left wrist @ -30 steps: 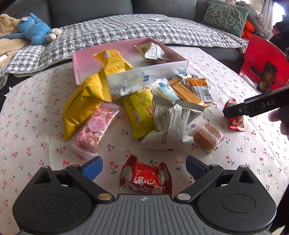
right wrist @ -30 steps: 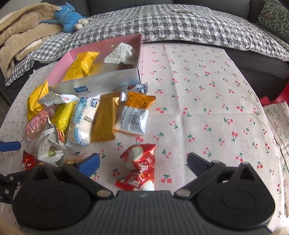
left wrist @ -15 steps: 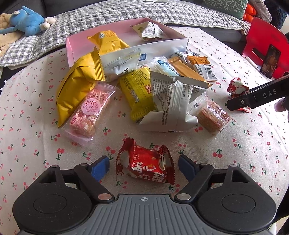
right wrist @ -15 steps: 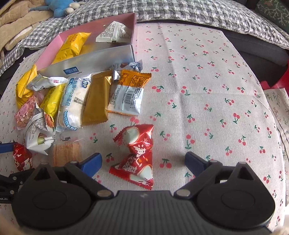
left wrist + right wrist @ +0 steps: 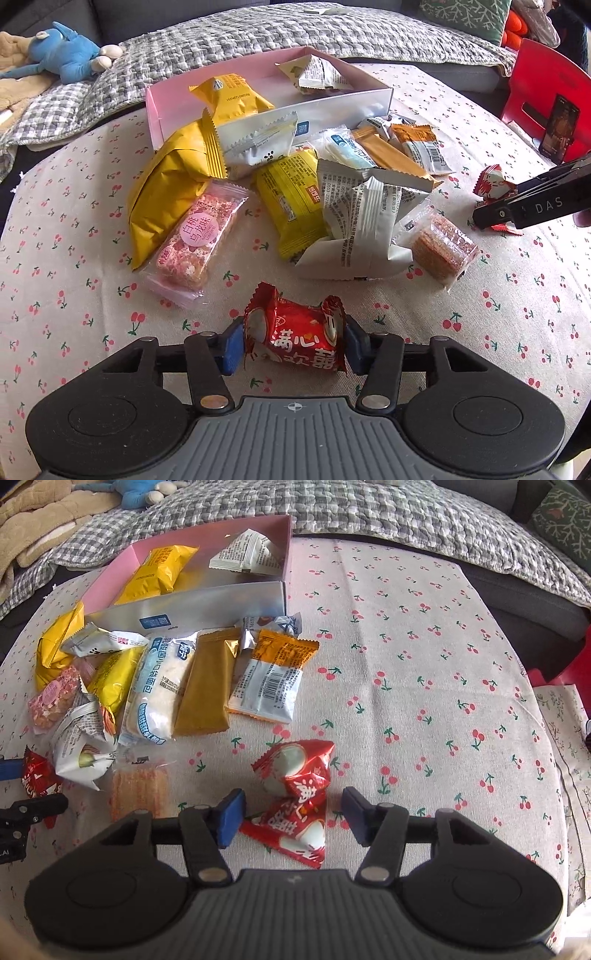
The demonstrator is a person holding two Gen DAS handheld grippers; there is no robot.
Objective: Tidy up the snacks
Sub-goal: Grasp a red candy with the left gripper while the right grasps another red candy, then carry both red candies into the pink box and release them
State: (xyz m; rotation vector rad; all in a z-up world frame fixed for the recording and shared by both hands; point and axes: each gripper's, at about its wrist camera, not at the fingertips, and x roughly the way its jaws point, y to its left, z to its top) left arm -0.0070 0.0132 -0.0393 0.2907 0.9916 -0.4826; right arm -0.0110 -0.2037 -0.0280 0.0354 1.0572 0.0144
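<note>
My left gripper (image 5: 293,343) is shut on a red snack packet (image 5: 295,338), its blue pads pressing both ends. My right gripper (image 5: 293,814) is partly closed around two crumpled red packets (image 5: 295,797) on the cloth, with gaps left on both sides. A pink box (image 5: 162,110) at the back holds a yellow packet (image 5: 229,98) and a white packet (image 5: 317,75). A pile of loose snacks (image 5: 288,192) lies in front of the box. The right gripper also shows at the right in the left wrist view (image 5: 532,208).
The round table has a cherry-print cloth (image 5: 424,664). A sofa with a checked blanket (image 5: 258,33) and a blue plush toy (image 5: 62,55) lies behind. A red chair (image 5: 546,92) stands at the right.
My left gripper has closed onto the red packet. My right gripper has narrowed around the two red packets and moved a little closer to them.
</note>
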